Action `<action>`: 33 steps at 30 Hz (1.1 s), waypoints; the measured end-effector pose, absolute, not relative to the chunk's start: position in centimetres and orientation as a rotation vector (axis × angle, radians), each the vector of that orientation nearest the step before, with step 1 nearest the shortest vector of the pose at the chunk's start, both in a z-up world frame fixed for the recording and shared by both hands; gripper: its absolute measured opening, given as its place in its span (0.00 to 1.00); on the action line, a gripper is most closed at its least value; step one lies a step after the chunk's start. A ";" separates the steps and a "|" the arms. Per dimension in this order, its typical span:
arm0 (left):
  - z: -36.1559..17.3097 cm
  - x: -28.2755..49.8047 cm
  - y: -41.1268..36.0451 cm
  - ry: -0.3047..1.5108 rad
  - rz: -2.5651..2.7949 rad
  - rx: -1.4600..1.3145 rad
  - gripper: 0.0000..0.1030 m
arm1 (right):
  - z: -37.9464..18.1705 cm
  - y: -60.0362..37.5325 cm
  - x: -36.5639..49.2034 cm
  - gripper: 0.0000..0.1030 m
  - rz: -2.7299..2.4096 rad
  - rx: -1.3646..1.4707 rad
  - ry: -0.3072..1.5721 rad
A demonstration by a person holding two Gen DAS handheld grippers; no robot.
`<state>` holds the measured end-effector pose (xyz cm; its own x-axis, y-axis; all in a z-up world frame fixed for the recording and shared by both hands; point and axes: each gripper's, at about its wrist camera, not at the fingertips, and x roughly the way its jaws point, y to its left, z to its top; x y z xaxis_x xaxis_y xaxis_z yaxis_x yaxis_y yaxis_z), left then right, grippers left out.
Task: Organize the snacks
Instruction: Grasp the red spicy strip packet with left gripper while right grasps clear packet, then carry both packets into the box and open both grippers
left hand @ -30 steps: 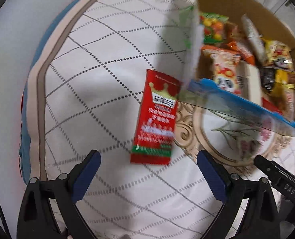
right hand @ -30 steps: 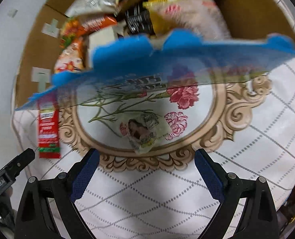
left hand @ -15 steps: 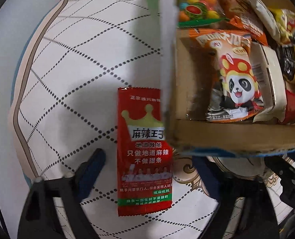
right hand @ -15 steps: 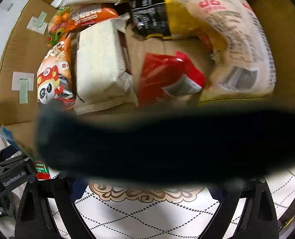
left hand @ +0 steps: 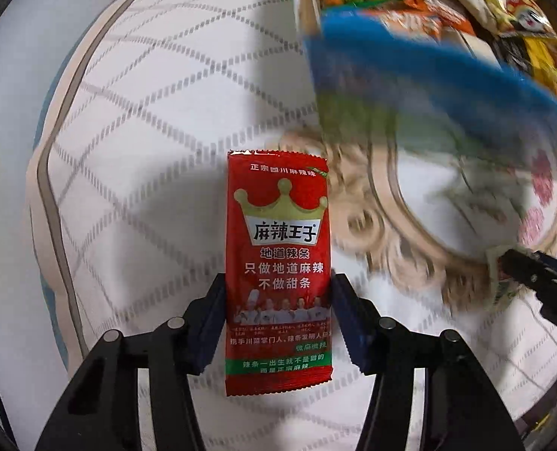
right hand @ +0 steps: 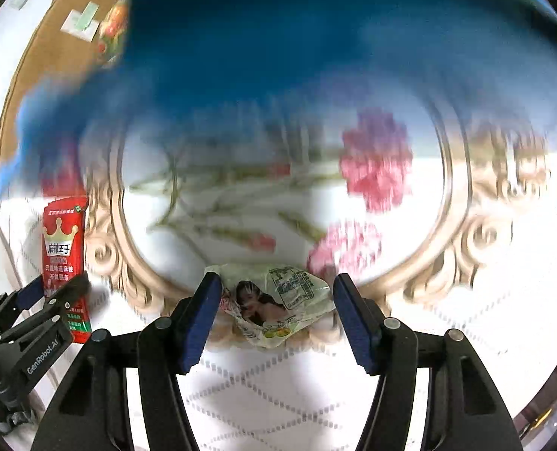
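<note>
A red snack packet with a gold crown [left hand: 278, 274] lies on the white quilted cloth, and my left gripper [left hand: 278, 319] is shut on its two long edges. The packet [right hand: 64, 255] and left gripper [right hand: 52, 297] also show in the right wrist view. A small crumpled pale wrapper with a face print [right hand: 274, 304] lies between the pads of my right gripper [right hand: 278, 312], which touch its sides. A cardboard box of snacks [left hand: 428, 3] with a blue flap [left hand: 447, 75] stands just behind, blurred.
The cloth has a floral medallion with a beige scroll border [right hand: 240, 195] under the right gripper. The bed's striped edge [left hand: 52, 195] runs along the left. The right gripper's tip [left hand: 534, 274] shows at the right of the left wrist view.
Both grippers came down from beside the box to the cloth. The left jaws closed on the red packet. The right jaws narrowed around the crumpled wrapper.
</note>
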<state>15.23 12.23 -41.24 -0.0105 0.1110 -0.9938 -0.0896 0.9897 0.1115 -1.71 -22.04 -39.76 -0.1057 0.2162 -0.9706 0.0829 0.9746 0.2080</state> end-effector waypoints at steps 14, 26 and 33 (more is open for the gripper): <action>-42.4 5.4 12.1 1.680 0.153 -0.110 0.55 | -40.9 -23.4 -13.2 0.59 0.138 0.339 1.831; -43.6 8.3 11.0 1.693 0.171 -0.113 0.75 | -40.2 -25.4 -7.4 0.85 0.081 0.408 1.752; -44.1 12.8 12.0 1.647 0.168 -0.062 0.58 | -43.2 -21.5 -5.2 0.84 0.086 0.306 1.827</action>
